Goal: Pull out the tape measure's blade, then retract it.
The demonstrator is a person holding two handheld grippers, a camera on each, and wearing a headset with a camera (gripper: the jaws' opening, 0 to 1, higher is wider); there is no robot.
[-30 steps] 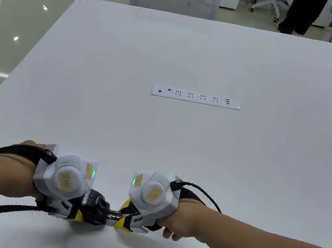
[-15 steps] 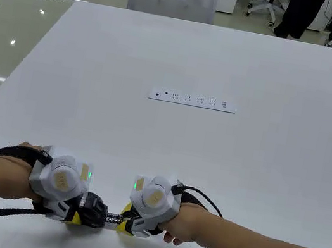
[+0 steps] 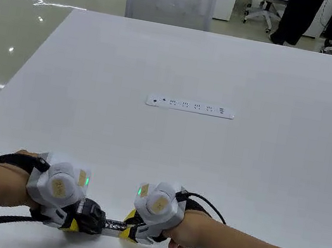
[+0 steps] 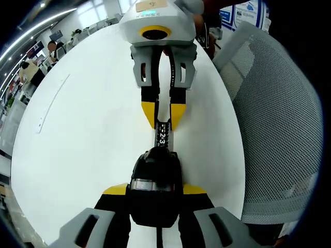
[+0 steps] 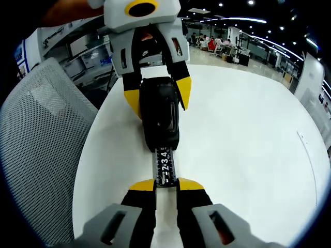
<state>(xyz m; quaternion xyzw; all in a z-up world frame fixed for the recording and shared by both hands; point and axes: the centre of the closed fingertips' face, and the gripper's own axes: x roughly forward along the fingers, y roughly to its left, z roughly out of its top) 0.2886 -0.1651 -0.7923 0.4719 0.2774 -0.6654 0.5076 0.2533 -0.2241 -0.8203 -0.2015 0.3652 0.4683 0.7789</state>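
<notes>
Over the last second the grippers have been drawn slightly apart, and a short stretch of blade (image 4: pixel 161 137) is now bared. The case (image 5: pixel 160 111) is clamped in the left gripper (image 4: pixel 155 190) and the blade tip is pinched by the right gripper (image 5: pixel 165 185) at the table's (image 3: pixel 209 170) near edge. The pull-out is judged barely begun.

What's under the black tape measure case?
A white tabletop lies below the black tape measure case. Whether the case touches it is hidden by the case itself and by the left hand-held gripper, whose yellow-tipped jaws clamp its sides.
</notes>
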